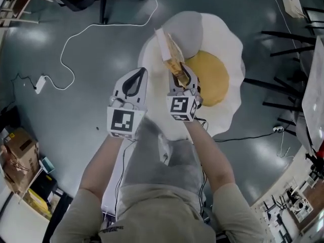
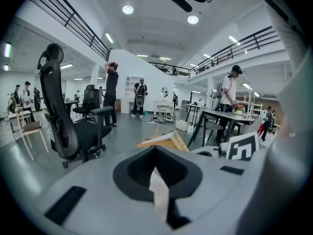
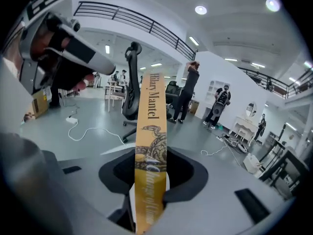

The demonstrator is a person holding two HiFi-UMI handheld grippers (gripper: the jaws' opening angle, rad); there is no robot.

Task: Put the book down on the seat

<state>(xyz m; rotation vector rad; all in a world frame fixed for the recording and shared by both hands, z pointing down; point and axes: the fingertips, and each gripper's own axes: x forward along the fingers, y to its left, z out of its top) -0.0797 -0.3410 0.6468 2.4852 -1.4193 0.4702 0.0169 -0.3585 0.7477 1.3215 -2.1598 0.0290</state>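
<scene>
A seat shaped like a fried egg (image 1: 225,39), white with a yellow centre (image 1: 207,80), lies on the grey floor in the head view. Over its left part my right gripper (image 1: 180,71) is shut on a book (image 1: 169,49), which stands tilted, with its top leaning away from me. In the right gripper view the book's yellow spine (image 3: 151,141) runs up between the jaws. My left gripper (image 1: 140,73) hangs just left of it, shut and holding nothing. From the left gripper view the book (image 2: 165,141) shows beyond the closed jaw tips (image 2: 156,150).
A white cable (image 1: 76,34) and a power strip (image 1: 39,84) lie on the floor to the left. An office chair's base (image 1: 109,1) stands at the top, black table legs (image 1: 283,49) at the right, cardboard boxes (image 1: 20,148) at the lower left. Several people stand far off.
</scene>
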